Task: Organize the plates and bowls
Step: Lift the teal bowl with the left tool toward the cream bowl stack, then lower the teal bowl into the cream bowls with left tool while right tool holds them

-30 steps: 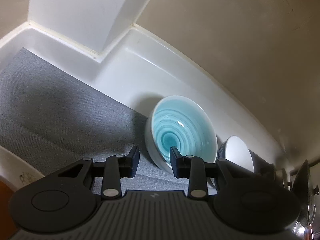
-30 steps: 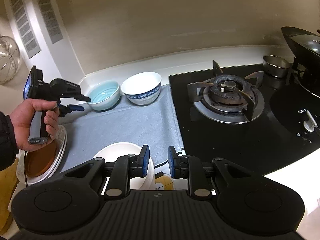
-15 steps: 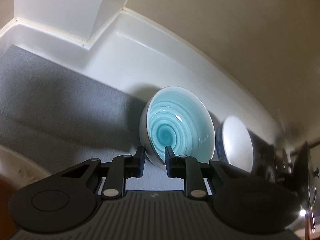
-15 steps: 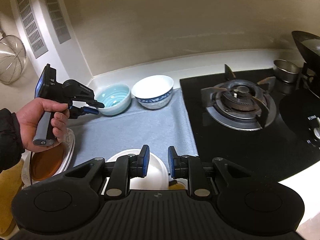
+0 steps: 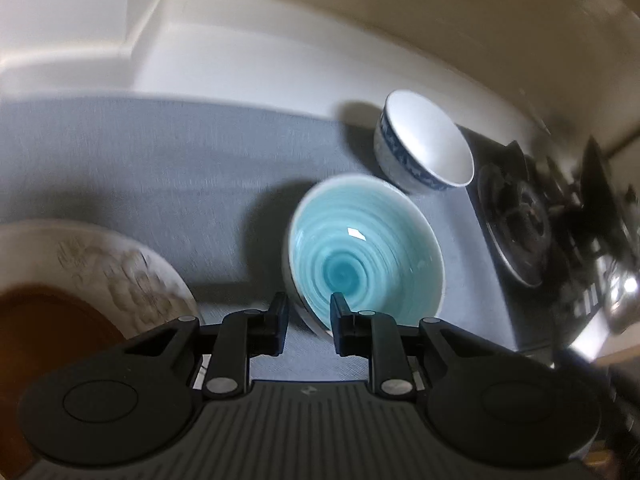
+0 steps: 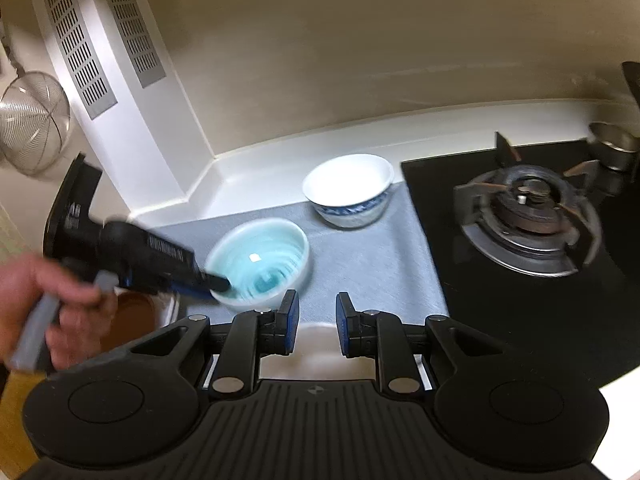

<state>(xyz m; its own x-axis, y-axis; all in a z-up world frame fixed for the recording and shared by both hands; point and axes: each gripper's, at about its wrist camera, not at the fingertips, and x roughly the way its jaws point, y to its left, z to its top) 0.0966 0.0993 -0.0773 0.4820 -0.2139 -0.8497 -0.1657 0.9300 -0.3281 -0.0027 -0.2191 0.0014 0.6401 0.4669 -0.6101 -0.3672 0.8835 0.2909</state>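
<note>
A person is standing at a kitchen counter, holding a two-finger gripper in each hand; the left gripper [image 5: 308, 322] is pinching the near rim of a turquoise bowl [image 5: 362, 254], one finger inside the bowl and the other outside its wall; its jaws have just been opening a little after closing, with the rim between them and the pads touching it. The bowl is looking tilted and blurred, sitting over the grey mat [image 5: 160, 168] that is covering the white counter; whether its base is touching the mat I cannot tell. From the right wrist view, the person's left hand [image 6: 44, 304] is wrapping around the gripper's handle, blurred.

Just beyond the turquoise bowl, near the mat's back corner and beside the stove, a white bowl with a blue pattern [image 5: 424, 148] is standing upright, apart from the held bowl. To the left of the held bowl, a pale patterned plate [image 5: 132, 276] is lying at the mat's edge with a brown plate [image 5: 52, 332] stacked on it.

The right gripper [image 6: 316, 326] is hovering low at the counter's front edge with its fingers nearly closed, a narrow gap between them and nothing gripped; a white dish [image 6: 316, 328] is lying just below them, mostly hidden. To the right, a black gas stove [image 6: 524, 216] is filling the counter, with a small metal cup [image 6: 614, 148] at its back; a wire strainer [image 6: 34, 120] is hanging on the wall at far left.
</note>
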